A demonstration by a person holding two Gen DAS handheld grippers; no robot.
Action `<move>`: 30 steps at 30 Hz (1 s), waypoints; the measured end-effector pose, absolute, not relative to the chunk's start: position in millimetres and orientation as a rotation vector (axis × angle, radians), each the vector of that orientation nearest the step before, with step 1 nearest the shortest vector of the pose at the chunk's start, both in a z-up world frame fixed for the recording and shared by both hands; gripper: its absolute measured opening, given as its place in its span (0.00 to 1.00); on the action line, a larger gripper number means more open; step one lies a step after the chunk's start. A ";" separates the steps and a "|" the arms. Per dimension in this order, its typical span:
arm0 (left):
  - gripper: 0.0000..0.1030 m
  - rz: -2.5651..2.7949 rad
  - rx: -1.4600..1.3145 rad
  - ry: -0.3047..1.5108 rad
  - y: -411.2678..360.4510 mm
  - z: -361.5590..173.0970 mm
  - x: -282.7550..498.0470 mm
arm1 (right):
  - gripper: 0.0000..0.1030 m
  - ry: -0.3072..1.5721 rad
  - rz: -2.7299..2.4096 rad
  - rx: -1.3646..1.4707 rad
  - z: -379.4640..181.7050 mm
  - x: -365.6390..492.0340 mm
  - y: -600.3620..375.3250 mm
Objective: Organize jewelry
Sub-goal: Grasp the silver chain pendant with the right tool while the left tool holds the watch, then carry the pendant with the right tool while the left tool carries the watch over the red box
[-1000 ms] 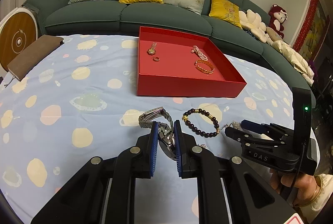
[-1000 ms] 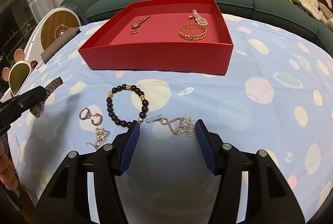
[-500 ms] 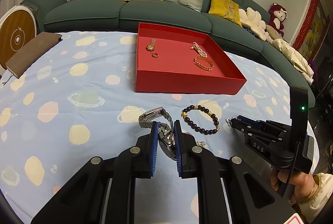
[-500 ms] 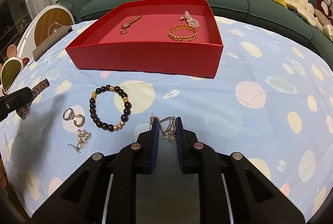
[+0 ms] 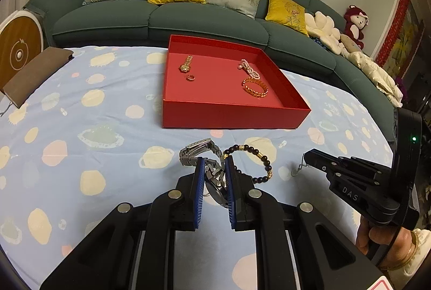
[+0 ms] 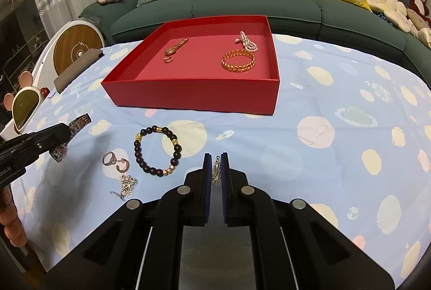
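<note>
Jewelry lies partly sorted on a blue cloth-covered table (image 6: 336, 90) printed with pale planets and dots. Toward the sofa (image 5: 188, 18) sits an open red box (image 5: 231, 117) holding a small gold watch (image 5: 186, 64), a ring (image 5: 190, 77), a pearl strand (image 5: 249, 69) and a gold chain bracelet (image 5: 254, 87).

Nearer the cameras, the left gripper (image 5: 214, 168) has its blue pads clamped on the band of a silver watch (image 5: 200, 151), whose loose clasp end curls out ahead of the fingertips over the cloth. Just beside it lies a dark beaded bracelet (image 6: 157, 148) with gold spacer beads, flat on the cloth.

The right gripper (image 6: 215, 163) is closing its jaws, now almost together, on a silver flower earring (image 6: 216, 173) caught between the pads; from the left wrist view its hook wire pokes out past the fingertips. That view also shows white letters reading "DAS" on the side of the right gripper's black body, a small green light above it, and the hand holding its handle at the lower right.

Left of the beaded bracelet lie two rings (image 6: 116, 161) touching each other, and below them a second flower earring (image 6: 126, 184)
</note>
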State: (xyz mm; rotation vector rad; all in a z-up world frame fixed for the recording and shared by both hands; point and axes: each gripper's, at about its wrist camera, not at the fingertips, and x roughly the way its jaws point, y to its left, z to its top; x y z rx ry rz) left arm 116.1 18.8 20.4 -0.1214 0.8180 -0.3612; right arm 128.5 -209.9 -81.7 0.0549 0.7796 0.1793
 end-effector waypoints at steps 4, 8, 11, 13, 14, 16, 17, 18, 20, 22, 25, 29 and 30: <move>0.12 -0.370 -0.128 0.794 13.0 31.2 120.1 | 0.06 0.748 0.201 0.069 -66.5 123.5 -209.6; 0.12 -0.373 -0.129 0.754 6.9 47.0 129.0 | 0.06 0.709 0.216 0.081 -48.9 123.9 -210.4; 0.12 -0.373 -0.119 0.721 -0.3 60.1 141.4 | 0.06 0.683 0.224 0.104 -34.8 131.6 -213.1; 0.12 -0.366 -0.119 0.700 -4.9 67.4 151.6 | 0.06 0.665 0.226 0.109 -24.8 139.1 -214.0; 0.12 -0.366 -0.118 0.692 -7.4 70.4 157.2 | 0.06 0.653 0.223 0.102 -19.2 143.6 -213.8; 0.12 -0.367 -0.112 0.680 -11.9 75.0 169.7 | 0.06 0.626 0.220 0.092 -6.6 153.4 -213.6; 0.12 -0.365 -0.109 0.677 -13.7 76.0 175.6 | 0.06 0.612 0.220 0.094 -0.1 159.6 -214.3; 0.12 -0.367 -0.107 0.675 -15.5 77.0 182.3 | 0.06 0.600 0.219 0.094 4.5 164.7 -215.1; 0.12 -0.364 -0.101 0.673 -17.4 76.6 193.1 | 0.06 0.580 0.211 0.087 10.7 177.2 -217.7; 0.12 -0.357 -0.079 0.674 -18.8 72.3 204.2 | 0.06 0.588 0.201 0.097 7.5 189.1 -223.1; 0.12 -0.327 -0.072 0.705 -15.3 59.3 221.4 | 0.06 0.628 0.193 0.148 -5.0 206.8 -234.6; 0.12 -0.296 -0.094 0.772 -6.1 39.7 246.4 | 0.06 0.662 0.181 0.152 -18.8 225.5 -236.4; 0.12 -0.290 -0.093 0.777 -5.6 36.9 250.6 | 0.06 0.667 0.178 0.148 -21.0 228.0 -235.1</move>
